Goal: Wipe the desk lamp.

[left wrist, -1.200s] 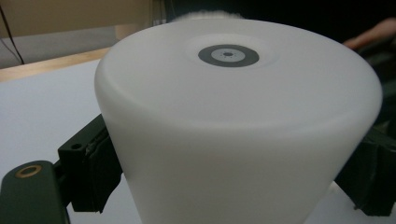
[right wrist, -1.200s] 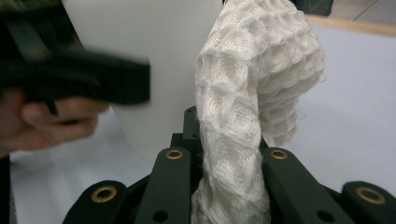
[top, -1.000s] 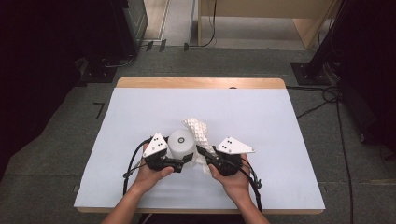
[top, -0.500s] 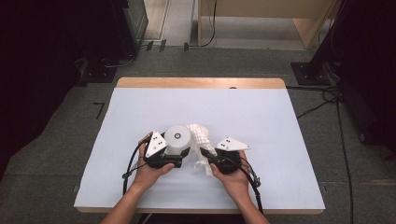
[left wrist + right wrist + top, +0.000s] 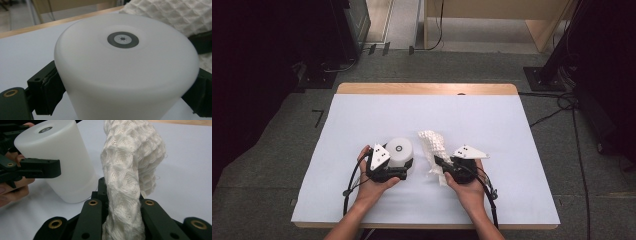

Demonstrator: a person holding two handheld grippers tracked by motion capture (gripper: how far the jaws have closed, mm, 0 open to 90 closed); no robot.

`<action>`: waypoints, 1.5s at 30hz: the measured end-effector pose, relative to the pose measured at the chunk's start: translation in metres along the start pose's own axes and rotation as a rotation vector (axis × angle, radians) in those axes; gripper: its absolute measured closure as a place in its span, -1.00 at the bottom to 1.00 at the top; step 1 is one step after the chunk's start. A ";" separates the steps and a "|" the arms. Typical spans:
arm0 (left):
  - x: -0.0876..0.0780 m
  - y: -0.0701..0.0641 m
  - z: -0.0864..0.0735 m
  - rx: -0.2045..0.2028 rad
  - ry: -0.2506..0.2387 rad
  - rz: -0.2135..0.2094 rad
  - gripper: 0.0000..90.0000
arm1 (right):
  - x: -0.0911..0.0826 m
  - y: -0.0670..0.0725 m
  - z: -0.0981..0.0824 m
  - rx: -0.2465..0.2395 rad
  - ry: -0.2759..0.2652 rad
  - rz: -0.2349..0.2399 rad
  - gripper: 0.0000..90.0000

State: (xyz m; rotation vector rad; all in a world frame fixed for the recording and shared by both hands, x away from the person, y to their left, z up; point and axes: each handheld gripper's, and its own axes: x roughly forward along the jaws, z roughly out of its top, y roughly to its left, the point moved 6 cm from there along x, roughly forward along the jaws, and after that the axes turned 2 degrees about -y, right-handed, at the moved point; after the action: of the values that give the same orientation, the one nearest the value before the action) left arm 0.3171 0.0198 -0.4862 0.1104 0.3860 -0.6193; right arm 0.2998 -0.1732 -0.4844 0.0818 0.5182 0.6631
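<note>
A person at the near edge of a white-covered tabletop [image 5: 512, 130] works with a hand-held gripper in each hand. The left hand-held gripper [image 5: 404, 167] has its jaws on either side of a white cup [image 5: 399, 151], which stands upside down on the tabletop near the middle; its jaws have just been opening, with the cup between them and the pads close against its wall, though whether they press on it cannot be told. In the left gripper view the cup's flat base, marked with a small grey ring, faces up. The right hand-held gripper [image 5: 438, 161] is clamped shut on a white waffle-weave cloth [image 5: 433, 145], which rises in a bunched fold from between its jaws and lies just to the right of the cup, beside it.
</note>
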 end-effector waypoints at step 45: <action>-0.012 -0.012 0.023 -0.014 -0.082 -0.261 -0.80 | -0.002 0.040 0.014 -0.109 -0.051 0.109 0.76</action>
State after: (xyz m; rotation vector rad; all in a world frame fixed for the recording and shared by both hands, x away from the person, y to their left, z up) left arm 0.3087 0.0120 -0.4605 0.0205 0.3279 -0.8755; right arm 0.2827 -0.1419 -0.4626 0.0244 0.4295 0.7928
